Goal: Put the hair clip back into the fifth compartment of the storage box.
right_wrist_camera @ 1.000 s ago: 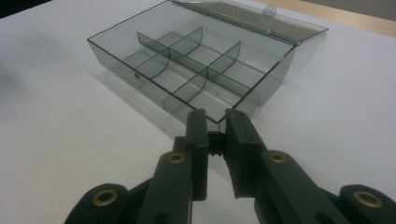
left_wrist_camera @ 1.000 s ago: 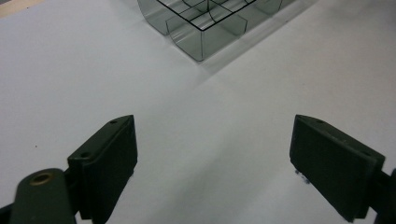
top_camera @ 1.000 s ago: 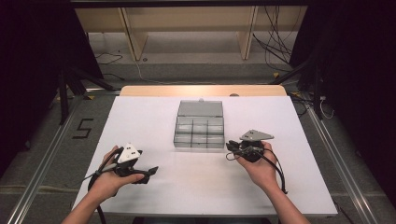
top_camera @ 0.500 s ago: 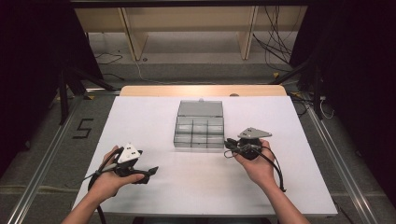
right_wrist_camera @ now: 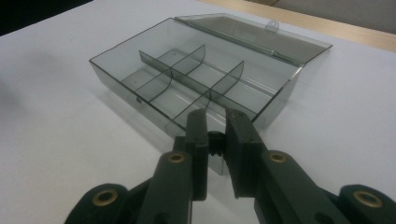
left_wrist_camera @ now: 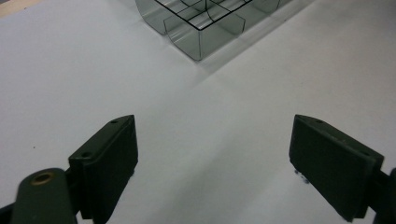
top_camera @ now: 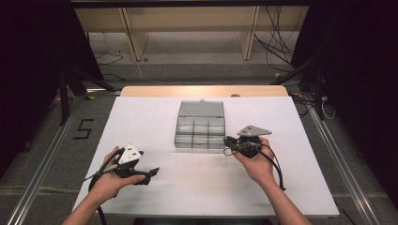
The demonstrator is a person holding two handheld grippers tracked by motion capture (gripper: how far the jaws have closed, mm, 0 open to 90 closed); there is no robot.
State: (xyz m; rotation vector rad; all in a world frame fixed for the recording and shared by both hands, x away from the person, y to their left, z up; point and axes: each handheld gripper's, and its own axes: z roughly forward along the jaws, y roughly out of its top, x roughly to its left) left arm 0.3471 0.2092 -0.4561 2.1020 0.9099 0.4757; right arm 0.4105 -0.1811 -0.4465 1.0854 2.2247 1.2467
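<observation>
A small dark part is being held between the nearly closed jaws of the right gripper, poised just over the near right corner of the clear compartment box at mid-table, its lid folded open behind. The compartments are looking empty — nothing is judged to have been dropped in yet, so the placing is being left to do. The left gripper is being rested near the table's front left, jaws wide apart and empty.

The organiser box looks like smoky see-through plastic, pretty glossy. Worktop is smooth matt white with a bare wood strip at the back. Jaws are matt black plastic.
</observation>
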